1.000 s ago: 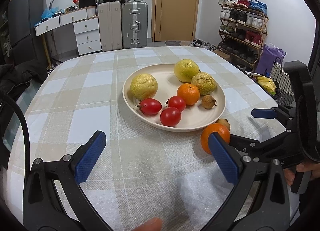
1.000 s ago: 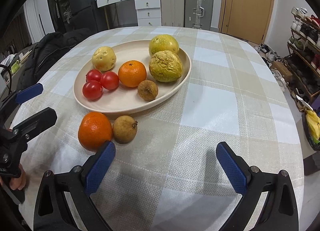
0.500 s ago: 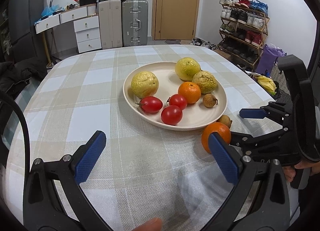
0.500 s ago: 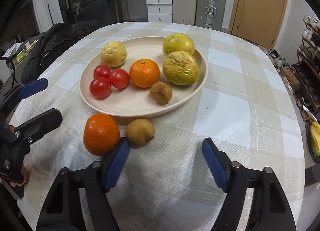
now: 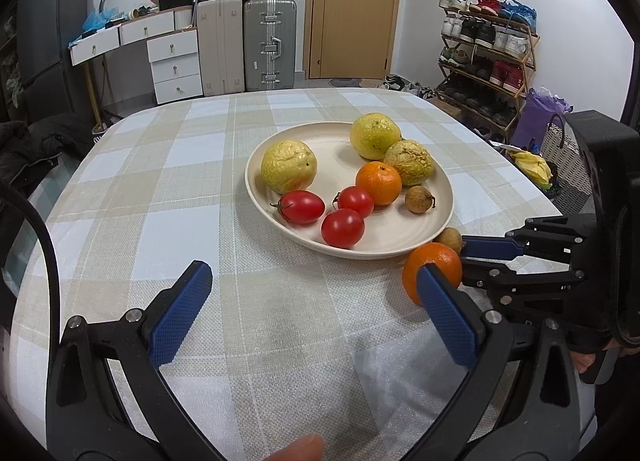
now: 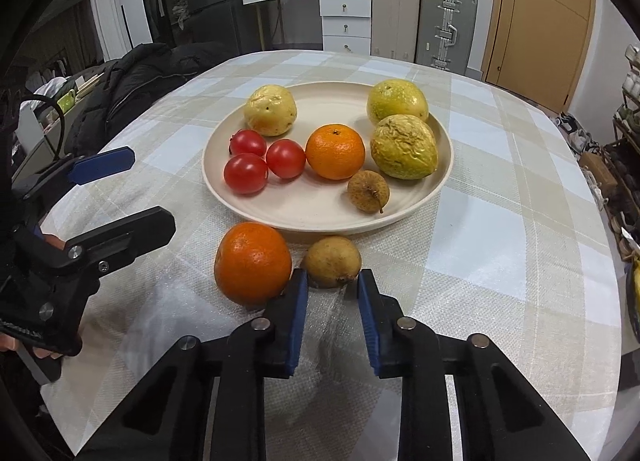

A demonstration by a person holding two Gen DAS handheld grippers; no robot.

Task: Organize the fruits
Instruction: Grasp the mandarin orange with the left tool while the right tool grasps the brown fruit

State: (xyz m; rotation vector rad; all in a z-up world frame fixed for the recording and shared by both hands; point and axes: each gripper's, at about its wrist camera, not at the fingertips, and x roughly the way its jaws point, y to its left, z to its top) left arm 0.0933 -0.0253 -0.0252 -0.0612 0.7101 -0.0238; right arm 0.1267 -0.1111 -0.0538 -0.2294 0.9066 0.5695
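Observation:
A cream plate [image 5: 384,229] [image 6: 316,205] holds three yellow-green fruits, three tomatoes, an orange and a small brown fruit. In front of its near rim, a loose orange [image 5: 434,267] [image 6: 253,261] and a second small brown fruit [image 5: 447,238] [image 6: 332,259] lie side by side on the checked cloth. My right gripper [image 6: 332,283] [image 5: 463,260] is closing its jaws on that loose brown fruit, with a blue pad against each side. My left gripper [image 5: 312,277] [image 6: 153,187] hangs open over bare cloth to the left of the orange, holding nothing.
The table's rounded edges fall away on all sides. A dark jacket [image 6: 132,85] lies at the left edge. Suitcases [image 5: 270,43], white drawers, a door and a shoe rack [image 5: 484,61] stand beyond the table.
My right gripper's jaws have gone from wide open to closed around the loose brown fruit, and it has edged forward. The left gripper has kept still.

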